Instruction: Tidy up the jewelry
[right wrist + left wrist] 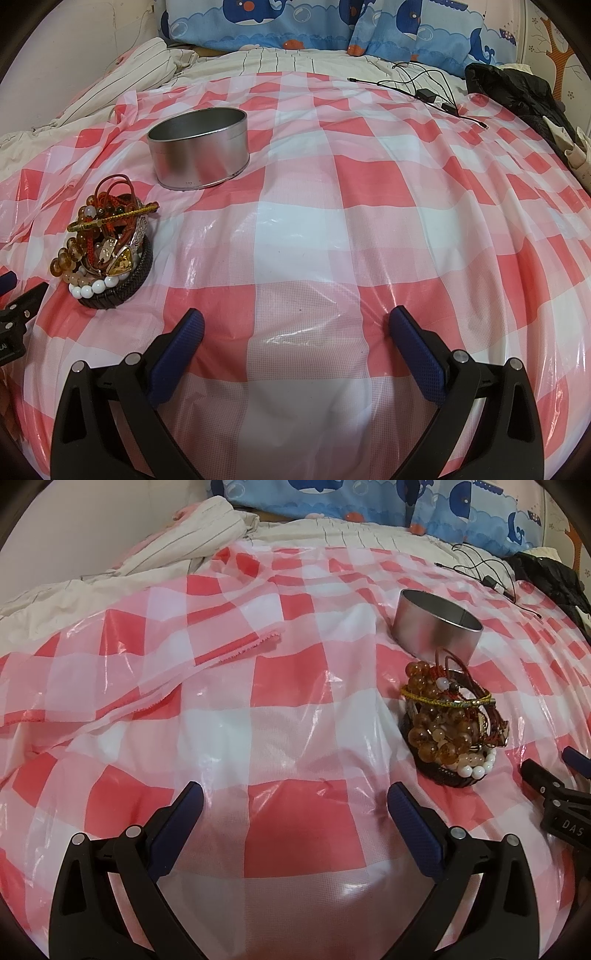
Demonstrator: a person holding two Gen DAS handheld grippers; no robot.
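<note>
Jewelry [107, 251] sits heaped at middle left of the right view, just before the empty tin [199, 147]; both the left gripper [295, 801] and right gripper [295, 325] are spread, holding nothing, so lifting one bracelet singly appears advisable.

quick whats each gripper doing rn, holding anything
left gripper: open, holding nothing.
right gripper: open, holding nothing.
</note>
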